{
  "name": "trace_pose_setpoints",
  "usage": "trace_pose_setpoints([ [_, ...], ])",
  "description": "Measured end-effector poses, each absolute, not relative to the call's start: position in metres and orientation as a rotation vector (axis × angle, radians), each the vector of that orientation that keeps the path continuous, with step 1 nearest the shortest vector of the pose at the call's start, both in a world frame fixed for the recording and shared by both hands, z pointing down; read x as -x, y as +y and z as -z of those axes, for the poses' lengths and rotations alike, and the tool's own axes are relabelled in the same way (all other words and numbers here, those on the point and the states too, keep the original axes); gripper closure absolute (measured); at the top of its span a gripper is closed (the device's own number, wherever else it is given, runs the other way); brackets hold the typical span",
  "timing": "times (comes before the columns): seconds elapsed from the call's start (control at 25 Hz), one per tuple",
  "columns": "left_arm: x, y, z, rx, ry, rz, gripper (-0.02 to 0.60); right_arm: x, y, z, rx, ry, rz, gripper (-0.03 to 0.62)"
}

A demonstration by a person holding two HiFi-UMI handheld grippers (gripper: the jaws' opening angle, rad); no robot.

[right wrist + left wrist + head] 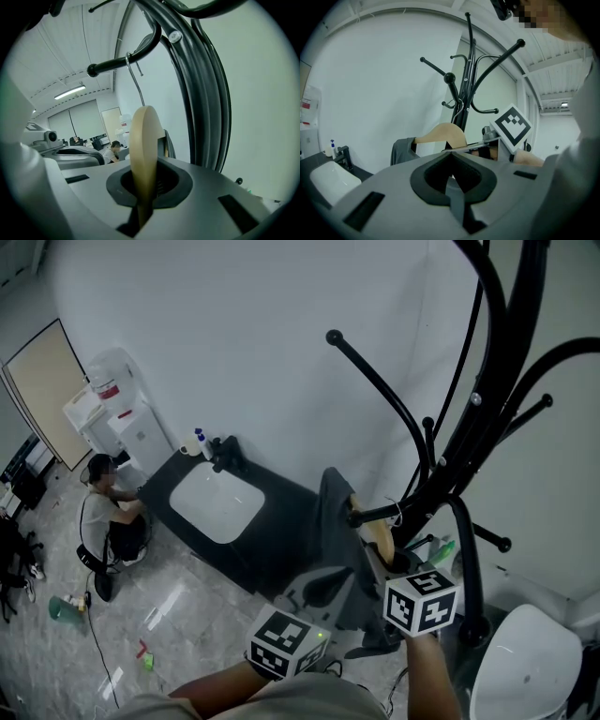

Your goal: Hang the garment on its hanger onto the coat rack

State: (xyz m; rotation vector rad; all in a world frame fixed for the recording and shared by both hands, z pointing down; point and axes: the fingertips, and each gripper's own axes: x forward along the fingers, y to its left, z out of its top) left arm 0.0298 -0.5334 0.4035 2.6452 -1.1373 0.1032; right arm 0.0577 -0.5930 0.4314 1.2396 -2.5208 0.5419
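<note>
Far to the left, a seated person (108,512) and a dark counter (291,507) with a white basin (216,502) lie well clear of the work and need no attention. The left gripper (452,185) has its jaws pressed together on a strip of the grey garment (333,521), which drapes from the wooden hanger (143,154) just beside the coat rack (469,427). The right gripper (143,190) is clamped on the hanger's wooden body, seen edge-on between its jaws. Above it the metal hook (136,79) curves over one black rack arm (115,63) near the post, inboard of the arm's ball tip. The step in hand looks like seating the hook and settling the load. To do it well, the right gripper should lower the hanger straight down until the wire bears fully on the arm, keeping the wood level so the hook does not twist off sideways. The left gripper should hold the cloth slack, not tugging, since a pull toward the counter could drag the hook along the arm toward its tip. Release is best done cloth first, then wood, opening slowly and backing away along the jaw line. The main risk is a hook only half over the arm; whether it rests with weight on it cannot be told here.
</note>
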Motion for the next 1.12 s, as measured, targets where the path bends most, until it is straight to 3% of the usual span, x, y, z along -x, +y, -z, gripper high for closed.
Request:
trace_pose_setpoints([
  [0.32,-0.044,-0.543,-0.393,-2.652,-1.144,-0.096,0.575,-0.067,-0.586,-0.417,-1.255,-2.461,-0.425,0.574],
  [0.6,-0.055,-0.544,-0.387,-2.672,-1.13,-0.086,0.577,-0.08,-0.57,-0.393,-1.331,-2.441,-0.334,0.53],
  [0.88,-0.062,-0.531,-0.375,-2.702,-1.113,-0.074,0.575,-0.094,-0.528,-0.35,-1.444,-2.546,-0.216,0.531],
  [1.12,-0.065,-0.513,-0.365,-2.722,-1.095,-0.077,0.577,-0.08,-0.506,-0.359,-1.325,-2.666,-0.334,0.577],
])
